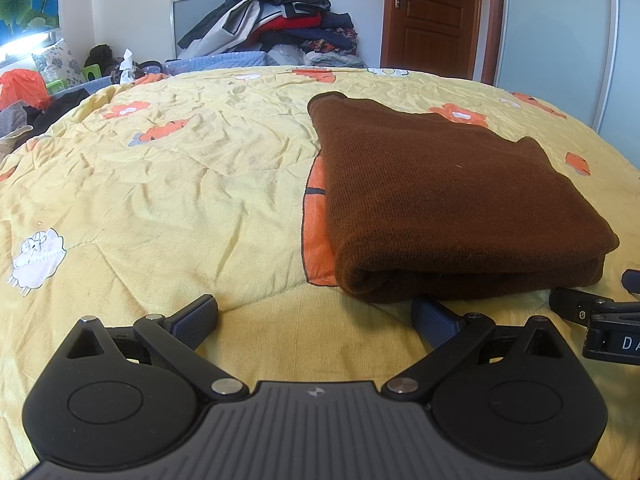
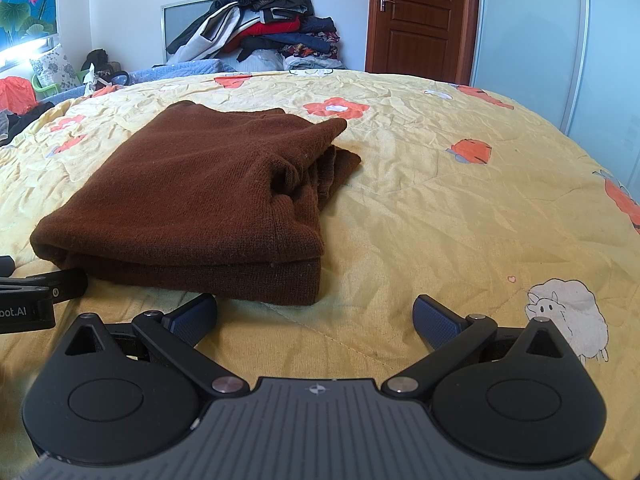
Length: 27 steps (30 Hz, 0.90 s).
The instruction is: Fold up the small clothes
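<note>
Left gripper [image 1: 315,322] nearest the lens in its own view: fingers [image 1: 196,320] spread wide, nothing between them, resting low over the yellow quilt [image 1: 180,184]. Right gripper [image 2: 315,322] likewise released, fingers [image 2: 434,320] apart and empty; its body also shows at the right edge of the left wrist view, so the two tools sit side by side, both at the near edge of the garment. Just beyond the fingertips lies the brown knit sweater [image 2: 192,196], folded into a compact stack on the bed, rounded fold edge facing the grippers. Judgement: main folds look done; step in hand is likely tidying or release. One flaw: on the sweater's right side, inner layers and a ribbed edge [image 2: 336,168] spill out past the top layer, and the far corner sticks out in a point. To finish well, right gripper should pinch only that loose ribbed edge, tuck it under the top layer, then press flat; left gripper steadies the near fold so the stack does not slide on the quilt. Farther back: heap of clothes [image 1: 280,20] against the wall, wooden door [image 1: 436,16] to its right.
</note>
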{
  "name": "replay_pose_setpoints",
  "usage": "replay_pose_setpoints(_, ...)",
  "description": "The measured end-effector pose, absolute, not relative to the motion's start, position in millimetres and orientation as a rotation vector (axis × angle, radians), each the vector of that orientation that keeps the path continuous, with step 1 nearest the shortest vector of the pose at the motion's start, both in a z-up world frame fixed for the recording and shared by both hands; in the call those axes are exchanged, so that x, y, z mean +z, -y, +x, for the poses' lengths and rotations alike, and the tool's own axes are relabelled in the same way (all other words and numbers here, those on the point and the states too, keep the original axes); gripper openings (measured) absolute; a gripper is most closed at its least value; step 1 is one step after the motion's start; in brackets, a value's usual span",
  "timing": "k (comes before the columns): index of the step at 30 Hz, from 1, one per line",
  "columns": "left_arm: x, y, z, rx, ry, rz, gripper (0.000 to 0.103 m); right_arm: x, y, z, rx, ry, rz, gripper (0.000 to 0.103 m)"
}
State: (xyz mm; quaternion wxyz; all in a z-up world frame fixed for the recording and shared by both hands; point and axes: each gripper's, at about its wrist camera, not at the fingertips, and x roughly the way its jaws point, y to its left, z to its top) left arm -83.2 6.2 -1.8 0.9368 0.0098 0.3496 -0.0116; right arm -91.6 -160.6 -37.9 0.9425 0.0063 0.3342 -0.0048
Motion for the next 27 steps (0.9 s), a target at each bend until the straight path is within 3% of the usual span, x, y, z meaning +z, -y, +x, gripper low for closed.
replay_pose_setpoints(27, 6.1, -6.2, -80.6, -0.022, -0.789, 0.01, 0.103, -37.2, 160.3, -91.6, -0.011, -0.685, 0.013, 0.103)
